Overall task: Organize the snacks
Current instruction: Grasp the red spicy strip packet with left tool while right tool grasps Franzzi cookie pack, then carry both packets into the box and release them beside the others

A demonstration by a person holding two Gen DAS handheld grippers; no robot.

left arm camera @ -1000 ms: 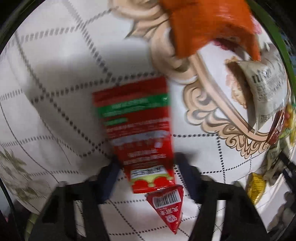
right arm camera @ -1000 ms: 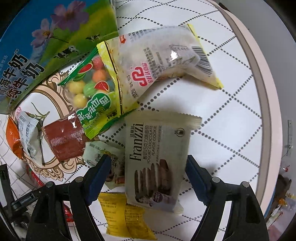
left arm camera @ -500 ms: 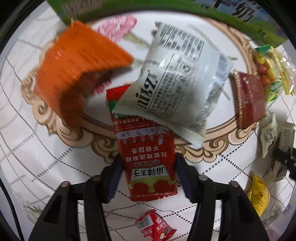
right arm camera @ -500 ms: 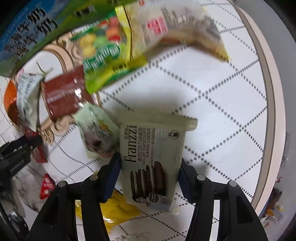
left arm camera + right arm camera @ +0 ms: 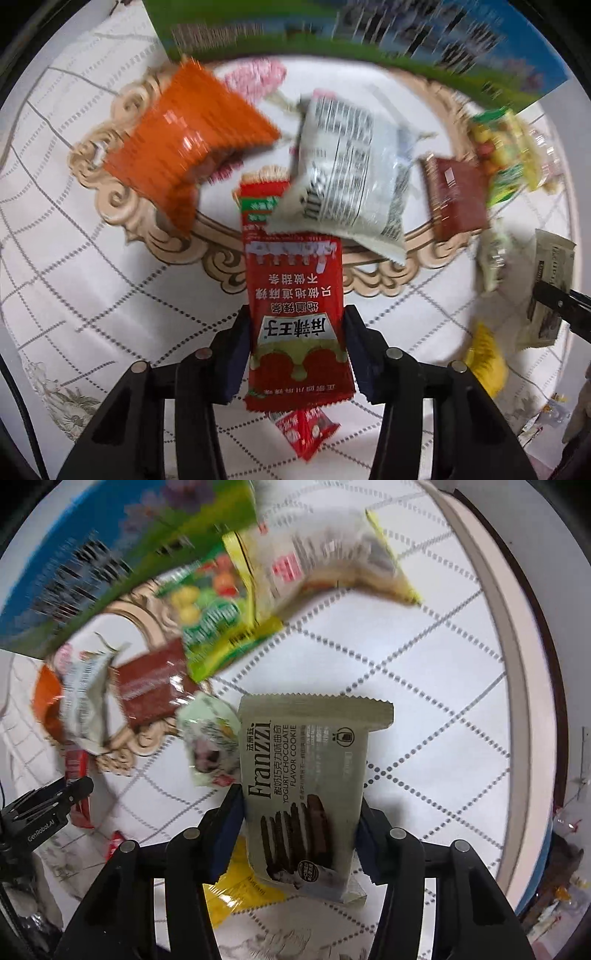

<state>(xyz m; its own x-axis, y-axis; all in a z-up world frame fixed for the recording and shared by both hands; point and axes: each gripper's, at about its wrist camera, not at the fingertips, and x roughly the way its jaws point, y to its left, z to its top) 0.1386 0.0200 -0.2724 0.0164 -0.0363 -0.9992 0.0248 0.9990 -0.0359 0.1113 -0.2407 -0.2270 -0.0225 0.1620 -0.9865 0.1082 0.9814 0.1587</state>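
**Two packets in hand, heading for the pile**

Both grippers are carrying their packets farther in toward the heap than a second ago, and the blue and green carton (image 5: 351,48) is now filling the far edge of both views. The left gripper (image 5: 297,345) is clamping a long red sachet (image 5: 295,314), whose far end is reaching under the white bag (image 5: 351,181) beside the orange packet (image 5: 188,136). The right gripper (image 5: 301,825) is pinching a grey cookie packet (image 5: 306,786) over the white tablecloth (image 5: 424,701), with the pale green sweet (image 5: 212,738) just to its left and a yellow wrapper (image 5: 240,890) underneath.

To do this well, each packet probably wants setting down flat beside its like, the squeeze staying gentle on the cookies and the sachet sliding clear of the white bag, not shoving it.
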